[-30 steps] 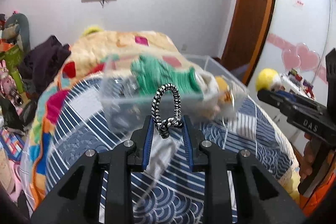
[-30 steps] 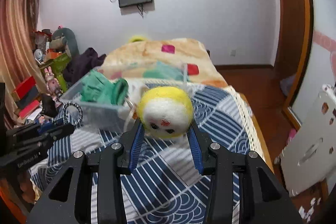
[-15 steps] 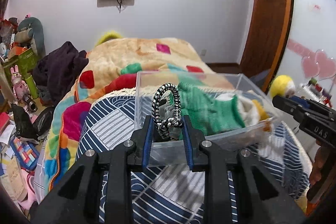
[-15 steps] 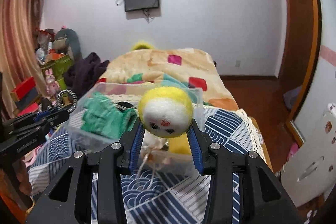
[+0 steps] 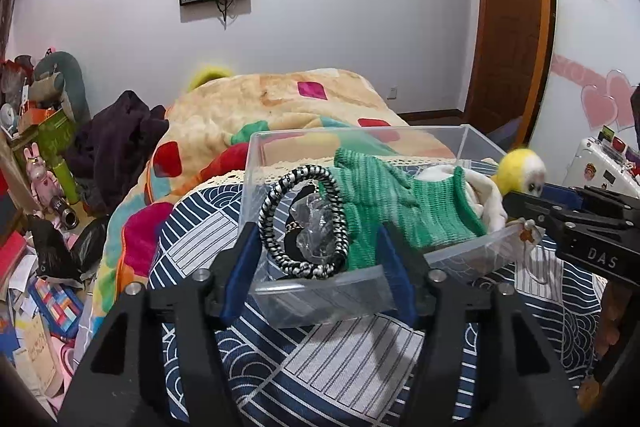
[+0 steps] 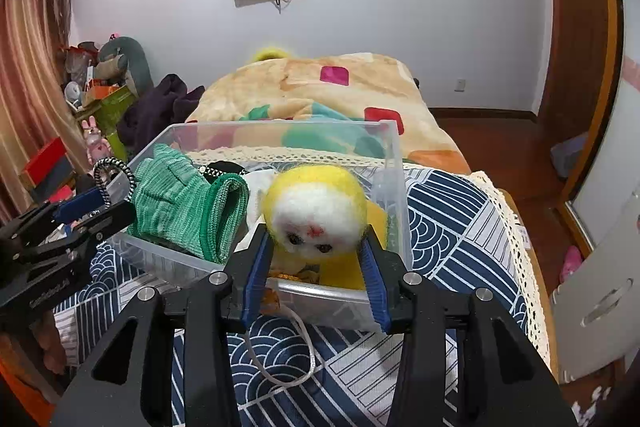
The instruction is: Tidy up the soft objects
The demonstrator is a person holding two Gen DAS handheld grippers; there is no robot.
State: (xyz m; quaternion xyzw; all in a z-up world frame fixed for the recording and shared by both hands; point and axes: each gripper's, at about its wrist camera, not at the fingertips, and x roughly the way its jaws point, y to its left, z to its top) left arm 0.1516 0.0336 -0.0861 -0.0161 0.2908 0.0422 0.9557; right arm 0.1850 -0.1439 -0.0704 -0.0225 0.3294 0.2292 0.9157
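The left gripper (image 5: 316, 259) is spreading wide around a braided ring (image 5: 303, 223) resting loose over the bin (image 5: 320, 291) rim. The right gripper (image 6: 316, 259) is squeezing a yellow doll (image 6: 316, 213) above the bin's near wall. Farther in, a green glove (image 6: 188, 207) is lying inside, on the bed (image 6: 460, 211).

Left gripper (image 5: 318, 255): fingers were spread wide apart, pointing forward, low and level.
Right gripper (image 6: 316, 259): fingers were pressed on both sides of something, pointing forward beside the left one.
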